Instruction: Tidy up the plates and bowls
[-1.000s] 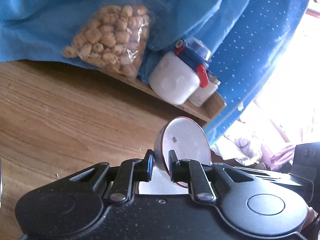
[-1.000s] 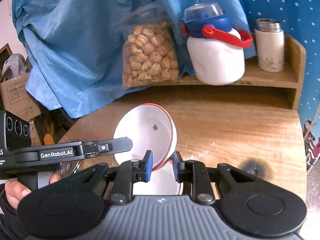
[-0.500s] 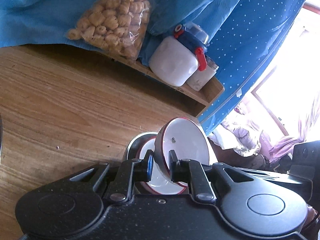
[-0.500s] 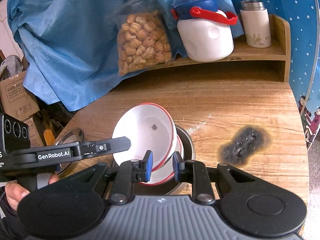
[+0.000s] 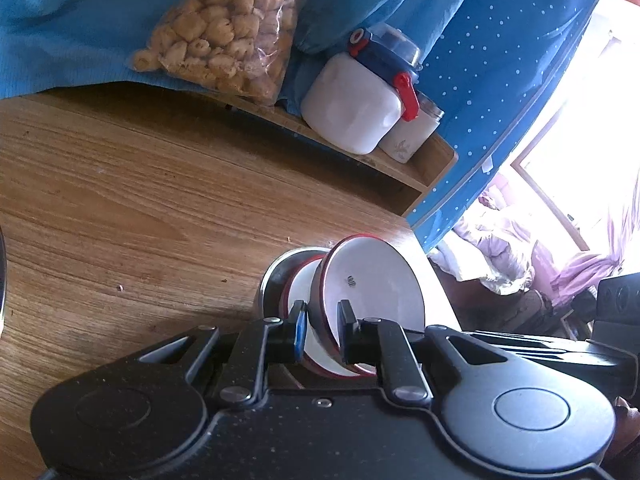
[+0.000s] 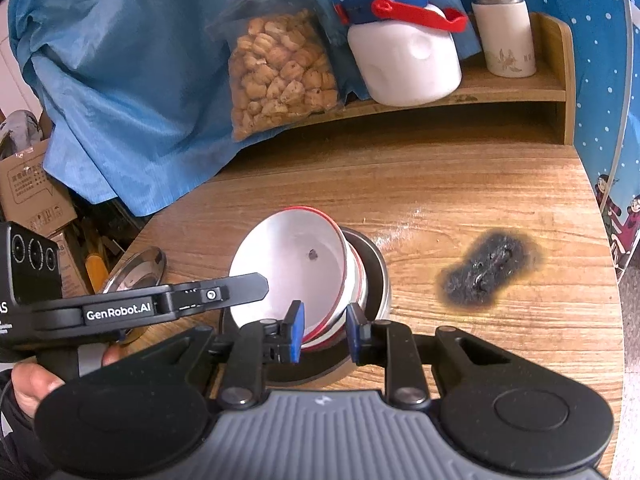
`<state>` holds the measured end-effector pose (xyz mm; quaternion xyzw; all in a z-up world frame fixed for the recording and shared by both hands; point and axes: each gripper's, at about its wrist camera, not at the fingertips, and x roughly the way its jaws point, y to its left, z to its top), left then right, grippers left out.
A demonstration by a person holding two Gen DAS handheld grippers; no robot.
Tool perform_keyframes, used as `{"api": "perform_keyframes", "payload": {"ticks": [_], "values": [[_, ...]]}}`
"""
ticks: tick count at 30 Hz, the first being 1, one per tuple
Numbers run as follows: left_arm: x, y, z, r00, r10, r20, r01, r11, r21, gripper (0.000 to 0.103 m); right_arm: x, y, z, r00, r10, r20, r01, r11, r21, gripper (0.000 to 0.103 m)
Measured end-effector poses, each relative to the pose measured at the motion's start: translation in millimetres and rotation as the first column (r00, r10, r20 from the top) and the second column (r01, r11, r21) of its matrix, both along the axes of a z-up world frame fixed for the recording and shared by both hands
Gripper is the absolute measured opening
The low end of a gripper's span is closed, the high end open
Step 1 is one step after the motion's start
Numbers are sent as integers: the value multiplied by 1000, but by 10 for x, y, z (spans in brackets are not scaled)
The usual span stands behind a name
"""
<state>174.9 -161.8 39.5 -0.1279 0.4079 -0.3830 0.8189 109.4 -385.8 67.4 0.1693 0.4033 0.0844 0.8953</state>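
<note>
Right wrist view: the right gripper [image 6: 323, 330] straddles the near rim of the white red-rimmed bowl [image 6: 290, 268], blue pads on either side; the rim lies against the left pad, and whether the right pad presses it cannot be told. The left gripper [image 6: 256, 282] enters from the left, its finger across the bowl's inner wall, held by a hand [image 6: 28, 384]. The bowl is tilted and sits on a second red-rimmed bowl [image 6: 354, 276], which rests in a steel dish [image 6: 378, 276] near the table's front edge. A steel plate [image 6: 134, 270] lies at the table's left edge. A black burn mark [image 6: 490, 272] scars the wooden table [image 6: 460, 200] toward its right edge.

Left wrist view: the left gripper [image 5: 322, 330] is clenched on the tilted bowl's [image 5: 372, 280] wall.

On the rear shelf [image 6: 500, 84] stand a snack bag [image 6: 276, 72], a white jug with blue lid [image 6: 404, 52] and a white flask [image 6: 506, 36].
</note>
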Motion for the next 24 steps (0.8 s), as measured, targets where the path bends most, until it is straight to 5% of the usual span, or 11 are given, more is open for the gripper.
{"api": "perform_keyframes", "payload": {"ticks": [24], "values": [[-28, -42, 42, 999, 4, 39, -6, 999, 47, 16, -12, 128, 13, 998, -53, 15, 54, 997, -53, 28]]}}
